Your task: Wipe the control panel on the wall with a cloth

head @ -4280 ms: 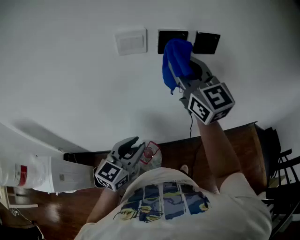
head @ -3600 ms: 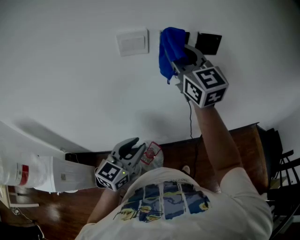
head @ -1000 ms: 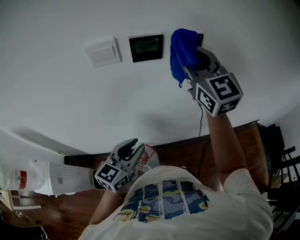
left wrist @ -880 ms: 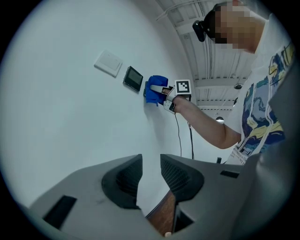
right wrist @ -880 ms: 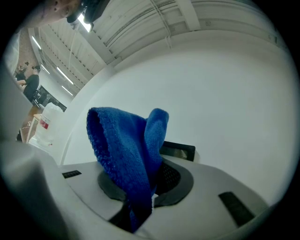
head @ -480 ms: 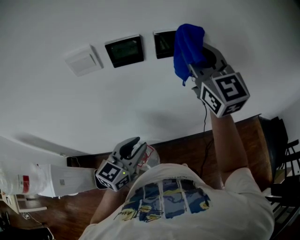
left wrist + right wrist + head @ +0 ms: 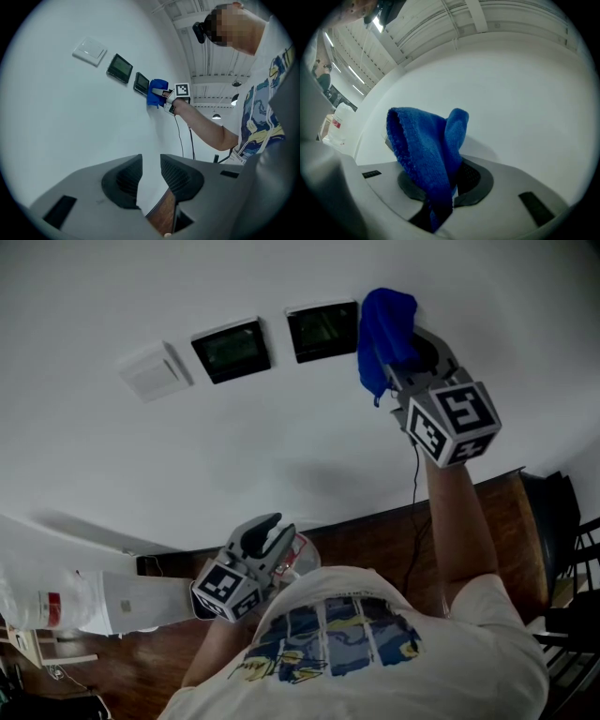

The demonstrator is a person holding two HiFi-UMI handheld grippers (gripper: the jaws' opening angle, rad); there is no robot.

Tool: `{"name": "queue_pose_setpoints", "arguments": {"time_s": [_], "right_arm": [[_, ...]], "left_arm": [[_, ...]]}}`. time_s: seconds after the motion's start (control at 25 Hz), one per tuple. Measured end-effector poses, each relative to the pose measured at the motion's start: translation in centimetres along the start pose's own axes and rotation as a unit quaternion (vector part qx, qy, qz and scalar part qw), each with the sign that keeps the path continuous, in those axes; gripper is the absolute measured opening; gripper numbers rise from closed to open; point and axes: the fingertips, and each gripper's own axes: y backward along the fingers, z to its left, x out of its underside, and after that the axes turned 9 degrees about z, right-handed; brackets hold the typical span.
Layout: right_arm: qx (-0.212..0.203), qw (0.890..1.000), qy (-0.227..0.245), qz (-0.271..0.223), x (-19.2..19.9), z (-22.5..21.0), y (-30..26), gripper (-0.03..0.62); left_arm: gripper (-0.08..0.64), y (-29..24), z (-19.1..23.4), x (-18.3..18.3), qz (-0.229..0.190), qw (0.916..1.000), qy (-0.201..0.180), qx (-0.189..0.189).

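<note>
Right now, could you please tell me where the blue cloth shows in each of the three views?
Head view: blue cloth at upper right, held in the right gripper, just right of the nearest dark panel.
Left gripper view: small, above centre, just right of that panel.
Right gripper view: centre, clamped between the jaws.
Shared landmark: the white wall behind it.

Nubby terry cloth (image 7: 384,326), smooth matt wall (image 7: 281,446)
</note>
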Motion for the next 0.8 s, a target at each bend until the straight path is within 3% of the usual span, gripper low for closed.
{"name": "queue_pose_setpoints", "arguments": {"time_s": [0.52,0.8], "right_arm": [[-0.008,1.0,0.004,-0.002,-0.2,0.3,0.5,0.091],[-0.022,1.0,0.003,-0.013,-1.6,4.8,2.9,0.091]], "left_arm": [[0.097,1.0,0.4,-0.1,-0.007,0.9999,0.004,-0.008],[0.097,3.0,1.4,0.5,-0.015,0.9998,0.004,-0.01]]}}
